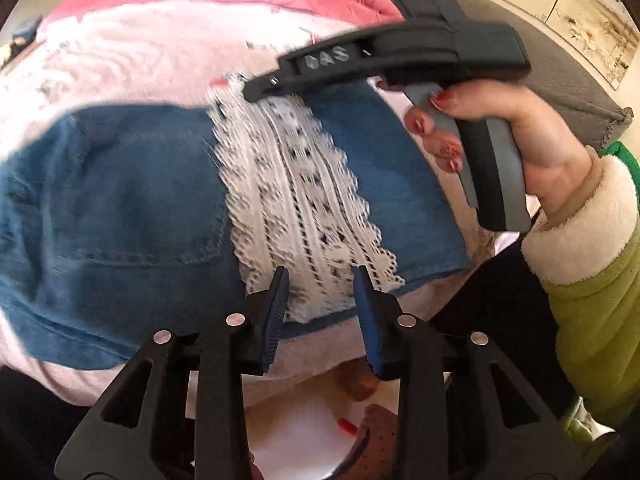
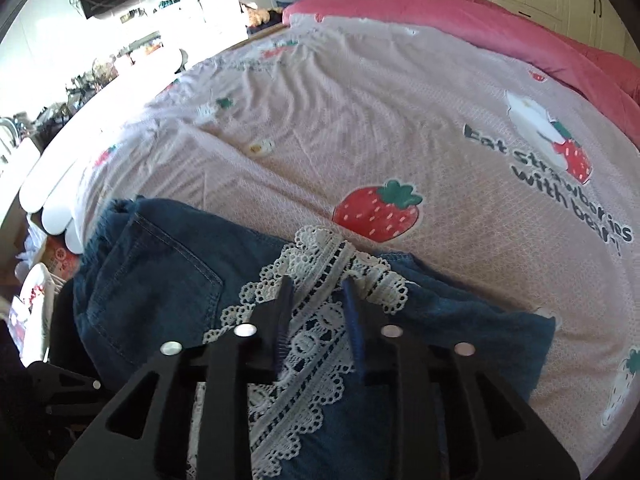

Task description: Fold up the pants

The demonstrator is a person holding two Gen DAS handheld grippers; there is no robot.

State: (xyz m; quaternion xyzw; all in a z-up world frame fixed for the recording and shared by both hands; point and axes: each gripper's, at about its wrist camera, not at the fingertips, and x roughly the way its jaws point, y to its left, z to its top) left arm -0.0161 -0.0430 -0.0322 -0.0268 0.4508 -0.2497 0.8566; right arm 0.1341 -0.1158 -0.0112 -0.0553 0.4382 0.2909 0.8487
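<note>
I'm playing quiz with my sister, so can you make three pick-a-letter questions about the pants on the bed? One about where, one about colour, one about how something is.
1. Where does the white lace band lie?
A. on the blue denim pants
B. on the red quilt
C. on the floor

2. What colour is the big strawberry printed on the bedsheet?
A. blue
B. red
C. yellow

3. How do the left gripper's jaws stand?
A. apart, with lace showing in the gap
B. shut on a sock
C. out of sight

Answers: 1 A, the lace runs across the denim pants. 2 B, it is red with a green top. 3 A, both fingers show a gap over the lace.
</note>
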